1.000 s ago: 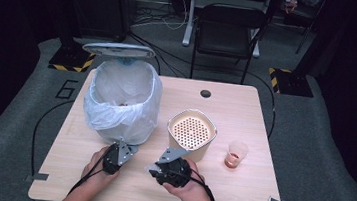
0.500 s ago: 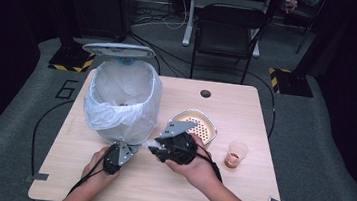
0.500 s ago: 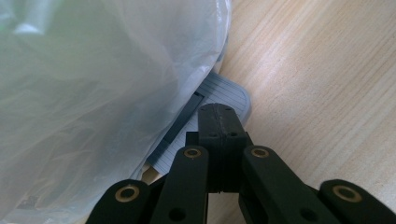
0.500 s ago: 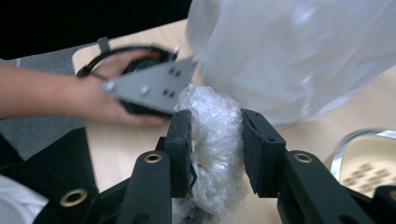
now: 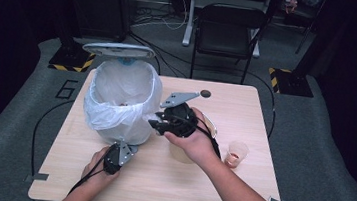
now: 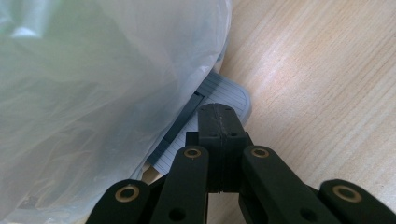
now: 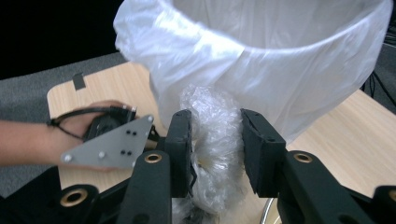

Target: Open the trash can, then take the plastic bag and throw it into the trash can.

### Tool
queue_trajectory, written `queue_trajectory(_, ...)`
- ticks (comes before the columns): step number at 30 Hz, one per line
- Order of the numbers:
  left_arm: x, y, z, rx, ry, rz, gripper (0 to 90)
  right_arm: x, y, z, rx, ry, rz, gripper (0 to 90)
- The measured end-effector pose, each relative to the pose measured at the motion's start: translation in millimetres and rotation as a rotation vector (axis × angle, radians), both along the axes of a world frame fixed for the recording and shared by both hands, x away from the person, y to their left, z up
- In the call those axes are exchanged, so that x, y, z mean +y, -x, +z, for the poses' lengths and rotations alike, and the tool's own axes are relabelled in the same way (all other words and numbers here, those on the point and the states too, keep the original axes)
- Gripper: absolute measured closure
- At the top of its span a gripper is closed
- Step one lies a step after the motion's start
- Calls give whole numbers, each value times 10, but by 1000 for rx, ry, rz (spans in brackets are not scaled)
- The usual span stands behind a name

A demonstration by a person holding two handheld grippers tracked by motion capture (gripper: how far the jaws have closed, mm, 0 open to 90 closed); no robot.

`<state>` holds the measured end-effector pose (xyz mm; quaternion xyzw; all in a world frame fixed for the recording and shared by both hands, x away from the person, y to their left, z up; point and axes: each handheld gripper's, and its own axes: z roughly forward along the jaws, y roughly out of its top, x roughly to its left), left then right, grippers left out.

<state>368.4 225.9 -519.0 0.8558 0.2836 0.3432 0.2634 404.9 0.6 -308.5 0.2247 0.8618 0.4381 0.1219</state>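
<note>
A pedal bin [image 5: 115,109] lined with a white bag [image 7: 280,56] stands at the table's left, its lid [image 5: 119,50] raised. My left gripper [image 5: 123,151] [image 6: 220,112] is shut, its tips resting on the bin's grey pedal [image 6: 229,95] at the base. A wad of crumpled clear plastic [image 7: 215,140] [image 5: 151,117] sits between the jaws of my right gripper [image 5: 158,123] [image 7: 217,126], which is shut on it. That gripper hangs above the table just right of the bin, near the bag's rim, pointing toward it.
A cream bowl with a perforated insert [image 5: 210,125] sits under my right hand, mostly hidden. A small clear cup [image 5: 236,153] with orange contents stands to the right. The wooden table [image 5: 237,187] has bare room at front and right. A black chair [image 5: 229,30] stands beyond.
My right gripper has risen from the table's front and moved left and away, toward the bin's rim, with the plastic wad in it. The left gripper stays on the pedal.
</note>
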Motion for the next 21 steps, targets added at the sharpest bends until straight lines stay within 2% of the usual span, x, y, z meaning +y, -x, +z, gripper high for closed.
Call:
queue_trajectory(4, -2, 2, 3, 3, -2, 1, 900, 31, -70, 94, 3, -21, -8, 660)
queue_trajectory(7, -1, 0, 4, 4, -4, 0, 900, 77, -122, 176, -6, -15, -10, 660)
queue_trajectory(13, -1, 2, 8, 9, -6, -1, 900, 175, -262, 370, -21, -36, -28, 660)
queue_trajectory(21, -3, 3, 5, 6, -6, -1, 900, 397, -459, 451, -28, -35, -44, 660)
